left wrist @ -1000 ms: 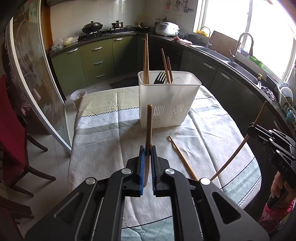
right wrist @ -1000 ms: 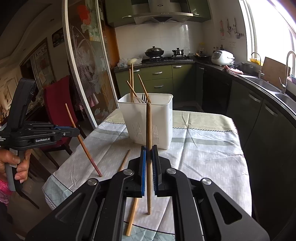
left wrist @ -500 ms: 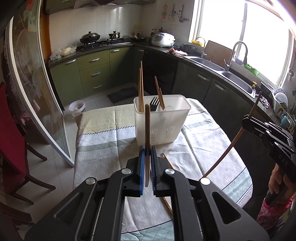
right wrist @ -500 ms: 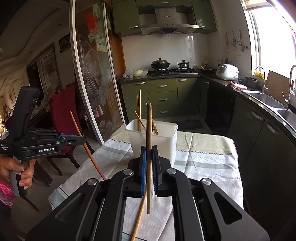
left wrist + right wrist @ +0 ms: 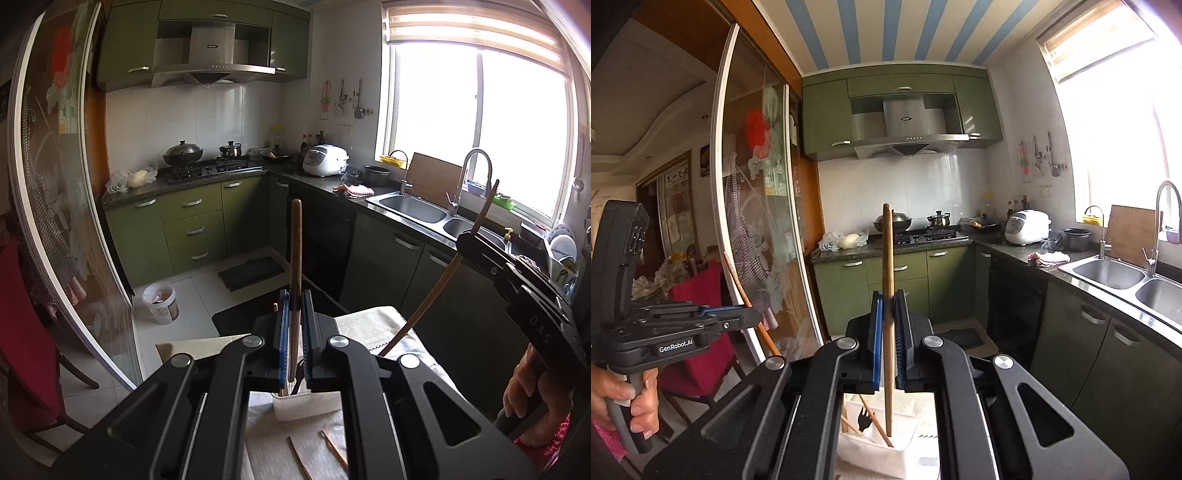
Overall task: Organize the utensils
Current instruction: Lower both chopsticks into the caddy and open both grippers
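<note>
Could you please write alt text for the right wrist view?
The right gripper is shut on an upright wooden chopstick above a white utensil holder holding a fork and chopsticks. At left, the left gripper grips another chopstick; a green kitchen lies behind.

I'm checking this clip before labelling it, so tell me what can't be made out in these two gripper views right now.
- Left wrist view: white utensil holder, mostly hidden behind the left gripper; its contents unreadable.
- Left wrist view: loose chopsticks on the table, cut off by the frame's bottom edge.
- Right wrist view: tablecloth, nearly all covered by the right gripper.
</note>
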### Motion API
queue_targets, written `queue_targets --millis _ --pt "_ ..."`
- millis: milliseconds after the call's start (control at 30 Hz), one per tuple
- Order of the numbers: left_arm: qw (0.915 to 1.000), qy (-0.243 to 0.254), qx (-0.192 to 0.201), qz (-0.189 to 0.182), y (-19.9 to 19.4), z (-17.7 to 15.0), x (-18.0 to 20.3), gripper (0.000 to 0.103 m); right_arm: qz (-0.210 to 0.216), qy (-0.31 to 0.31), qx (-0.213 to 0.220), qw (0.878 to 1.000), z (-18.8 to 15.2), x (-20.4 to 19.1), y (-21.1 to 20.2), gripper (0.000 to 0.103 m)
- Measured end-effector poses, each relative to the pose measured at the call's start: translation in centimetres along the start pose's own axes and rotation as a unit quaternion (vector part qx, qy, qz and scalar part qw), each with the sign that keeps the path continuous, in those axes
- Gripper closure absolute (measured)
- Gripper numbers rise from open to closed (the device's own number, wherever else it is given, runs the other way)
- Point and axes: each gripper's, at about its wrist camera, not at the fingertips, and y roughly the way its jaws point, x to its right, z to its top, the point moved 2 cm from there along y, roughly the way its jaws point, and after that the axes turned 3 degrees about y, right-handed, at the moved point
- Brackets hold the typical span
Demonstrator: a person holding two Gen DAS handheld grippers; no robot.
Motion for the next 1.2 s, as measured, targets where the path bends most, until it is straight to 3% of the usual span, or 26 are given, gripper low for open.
queue_targets --millis 267,600,633,800,967,1033,1100,1200 --pt "0.9980 -0.027 -0.058 0.004 7.7 -3.2 -1.5 0.097 0.003 0.009 -0.077 0.997 -4.9 1.6 7.9 0.096" --pt "0.9929 -0.023 -0.116 -0.017 10.9 -8.0 -0.9 0.097 0.000 0.011 -0.133 0.991 -10.0 1.5 10.4 0.093" --pt "0.9927 -0.022 -0.117 -0.018 10.8 -8.2 -0.9 0.096 0.000 0.009 -0.134 0.991 -10.2 1.4 10.2 0.088" --pt "0.9939 -0.027 -0.105 -0.021 8.8 -7.7 -0.8 0.094 0.009 0.009 -0.120 0.993 -9.8 0.8 7.7 0.087" --pt "0.9957 -0.027 -0.087 -0.016 4.8 -7.8 -0.6 0.065 0.015 0.003 -0.097 0.995 -9.5 0.3 2.2 0.084" --pt "0.9944 -0.021 -0.103 -0.011 3.8 -9.1 -0.2 0.060 0.011 -0.001 -0.105 0.994 -10.3 0.4 0.0 0.075" --pt "0.9903 -0.020 -0.137 -0.011 3.8 -11.5 0.4 0.057 0.011 -0.004 -0.135 0.991 -12.0 0.7 -1.4 0.075" --pt "0.9763 -0.039 -0.209 -0.037 5.2 -15.9 0.6 0.057 0.007 0.002 -0.175 0.985 -15.0 1.5 -3.1 0.075"
